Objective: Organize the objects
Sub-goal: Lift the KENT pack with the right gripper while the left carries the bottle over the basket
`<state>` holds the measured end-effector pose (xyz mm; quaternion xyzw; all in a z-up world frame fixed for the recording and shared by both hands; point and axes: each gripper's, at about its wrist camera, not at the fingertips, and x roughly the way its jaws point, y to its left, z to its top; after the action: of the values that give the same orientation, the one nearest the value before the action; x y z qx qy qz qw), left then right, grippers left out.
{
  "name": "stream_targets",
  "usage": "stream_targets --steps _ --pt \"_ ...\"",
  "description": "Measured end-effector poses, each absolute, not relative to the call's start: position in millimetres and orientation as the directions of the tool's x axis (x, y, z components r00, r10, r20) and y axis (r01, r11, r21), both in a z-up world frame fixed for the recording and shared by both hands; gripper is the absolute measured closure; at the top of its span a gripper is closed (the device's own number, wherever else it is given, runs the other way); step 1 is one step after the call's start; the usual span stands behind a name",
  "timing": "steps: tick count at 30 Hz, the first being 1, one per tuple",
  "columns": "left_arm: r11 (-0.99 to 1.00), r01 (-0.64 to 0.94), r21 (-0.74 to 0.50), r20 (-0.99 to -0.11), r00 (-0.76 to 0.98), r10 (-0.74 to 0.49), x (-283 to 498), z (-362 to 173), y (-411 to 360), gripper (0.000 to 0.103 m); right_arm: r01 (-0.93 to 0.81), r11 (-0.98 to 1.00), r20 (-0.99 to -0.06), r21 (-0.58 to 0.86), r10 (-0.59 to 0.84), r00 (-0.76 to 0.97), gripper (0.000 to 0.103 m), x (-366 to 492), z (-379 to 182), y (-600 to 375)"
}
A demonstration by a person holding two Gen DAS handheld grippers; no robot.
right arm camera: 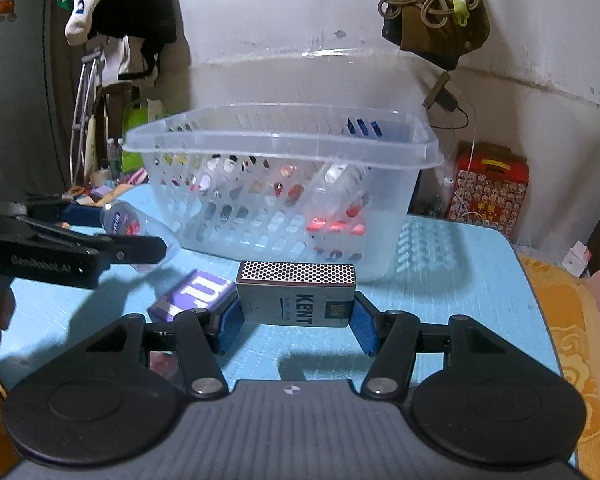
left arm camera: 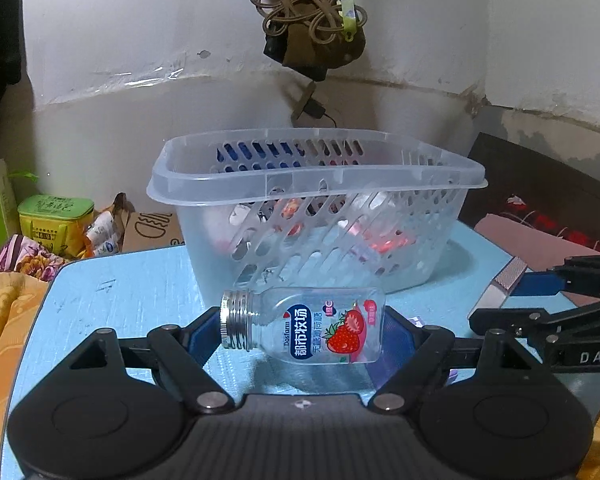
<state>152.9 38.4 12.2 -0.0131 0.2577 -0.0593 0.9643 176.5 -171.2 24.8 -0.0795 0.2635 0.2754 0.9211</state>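
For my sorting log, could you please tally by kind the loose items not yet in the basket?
Bottles: 1, the strawberry bottle in the left gripper
Boxes: 2, the Kent box in the right gripper and the purple box on the table
Total: 3

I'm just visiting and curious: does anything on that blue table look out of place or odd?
Mostly no. One purple box lies tilted on the blue table, outside the clear basket where other items already sit. The strawberry bottle lies sideways only because the left gripper holds it that way.
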Motion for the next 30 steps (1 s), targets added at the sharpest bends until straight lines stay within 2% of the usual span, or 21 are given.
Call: stream_targets --steps 30 --pt "0.989 0.135 -0.064 -0.418 0.896 -0.149 128.8 35.5 31.3 0.018 -0.541 0.840 -0.469 0.042 0.495 0.732 0.043 170.3 44.7 -181.5"
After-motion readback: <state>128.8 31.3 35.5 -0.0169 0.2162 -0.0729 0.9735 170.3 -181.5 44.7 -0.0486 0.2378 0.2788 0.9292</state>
